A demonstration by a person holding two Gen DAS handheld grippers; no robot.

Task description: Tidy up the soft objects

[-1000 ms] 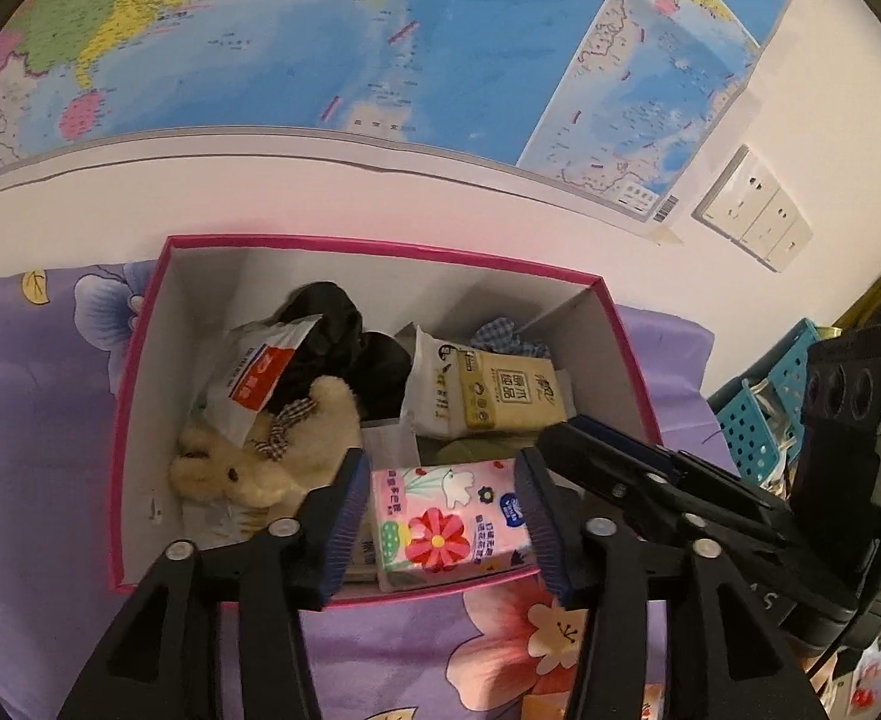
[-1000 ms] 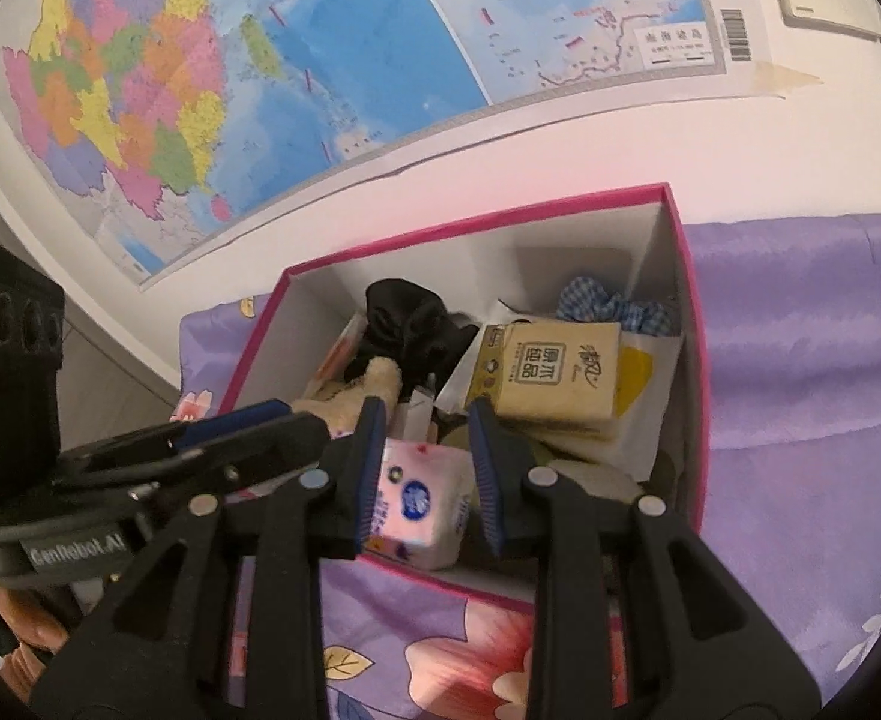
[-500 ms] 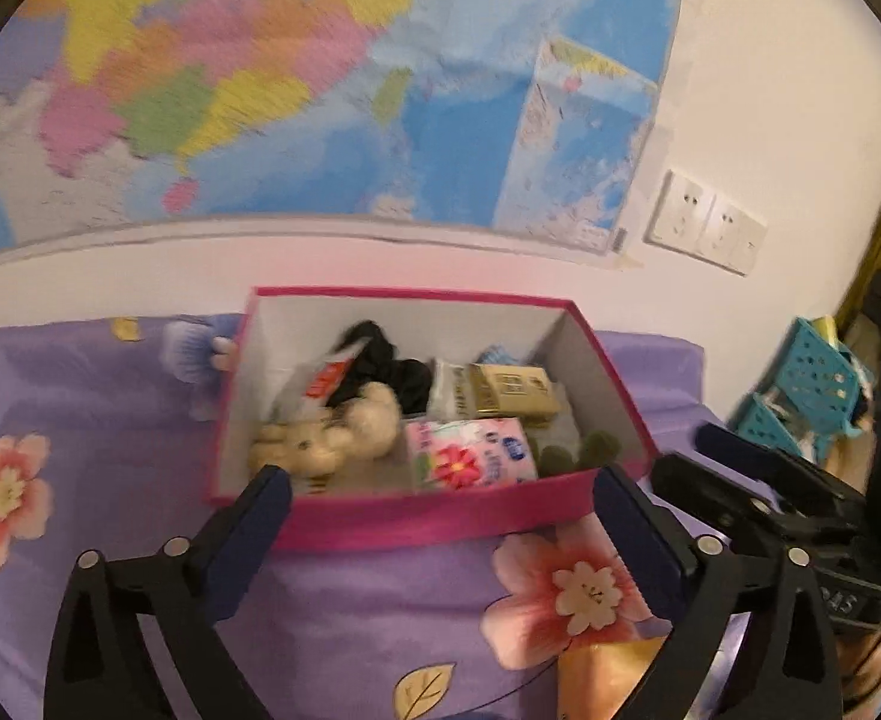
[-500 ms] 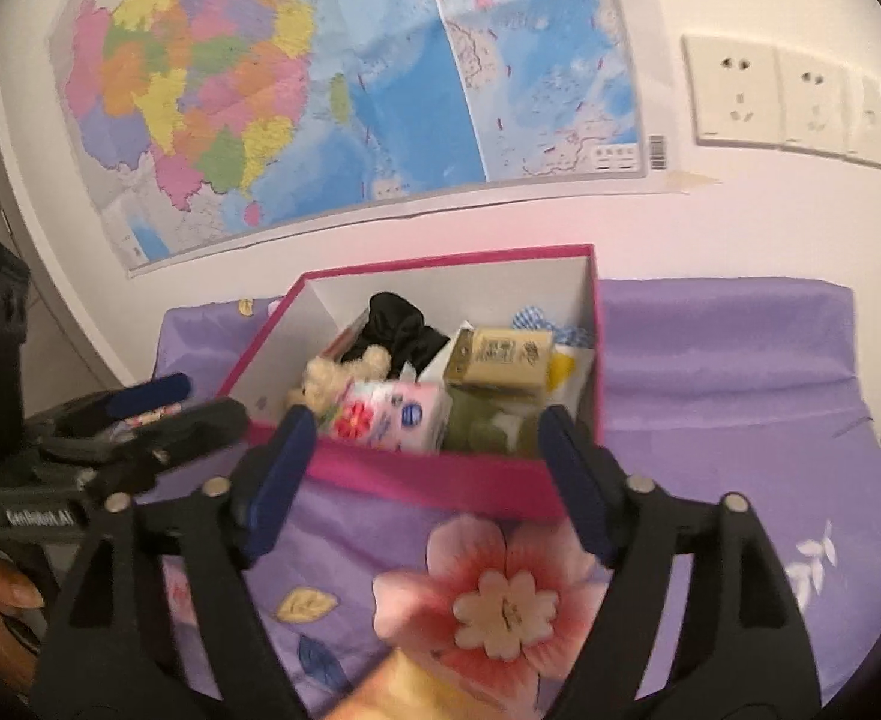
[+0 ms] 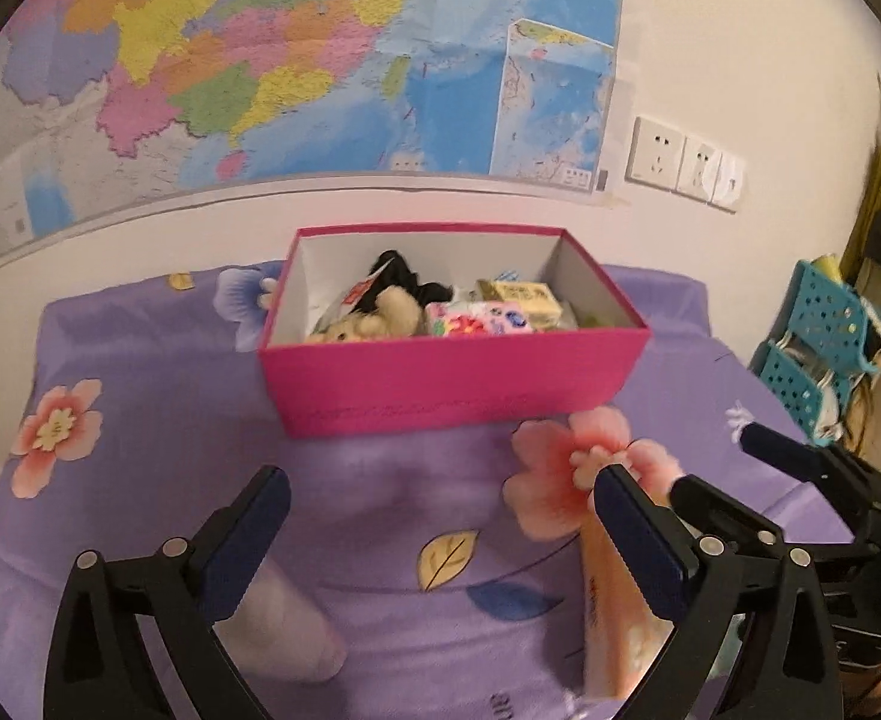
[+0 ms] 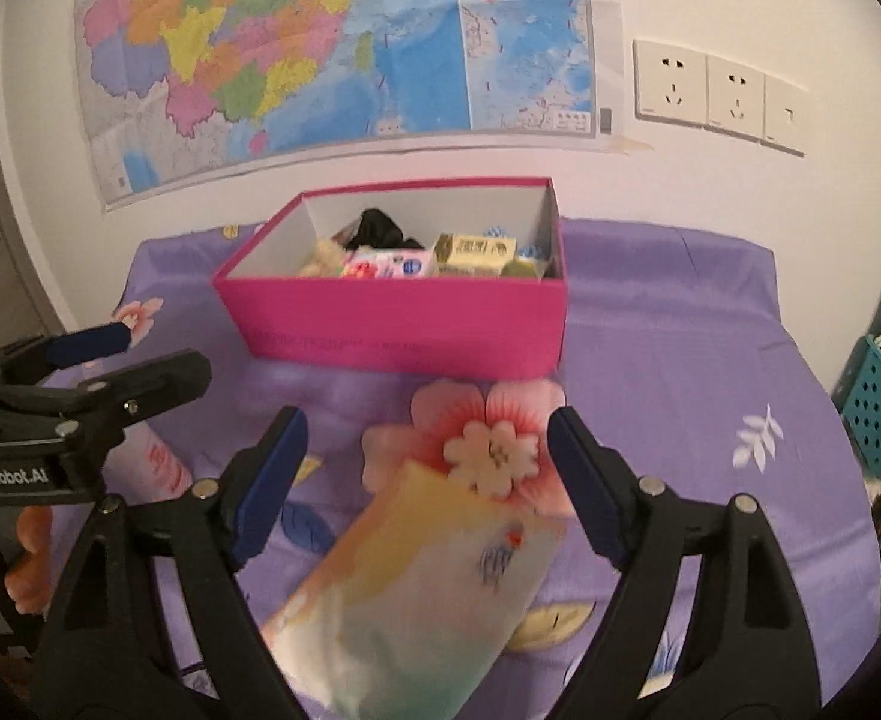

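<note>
Pink box (image 5: 452, 384) at 12 o'clock of both grippers, open top, near the wall. Inside: plush bear (image 5: 374, 318) at its 9 o'clock, black cloth (image 5: 404, 279) behind it, floral tissue pack (image 5: 479, 321) centre front, yellow tissue pack (image 5: 521, 297) toward 2 o'clock. Box sits on a purple flowered cloth (image 5: 140, 420); map (image 5: 296, 60) and sockets (image 5: 686, 165) on the wall, teal baskets (image 5: 824, 330) at 3 o'clock. Left gripper (image 5: 440, 534) fully spread, nothing between the pads; white roll (image 5: 284, 624) lies by its left finger at 7 o'clock, orange pack (image 5: 614, 618) behind its right finger at 4 o'clock. Right gripper (image 6: 425, 480) also wide, holding nothing; a blurred pastel pack (image 6: 416, 594) lies on the cloth below its gap, touch unclear. Versus a second ago: both jaws opened off the floral pack, now left in the box, and both grippers have backed away.
</note>
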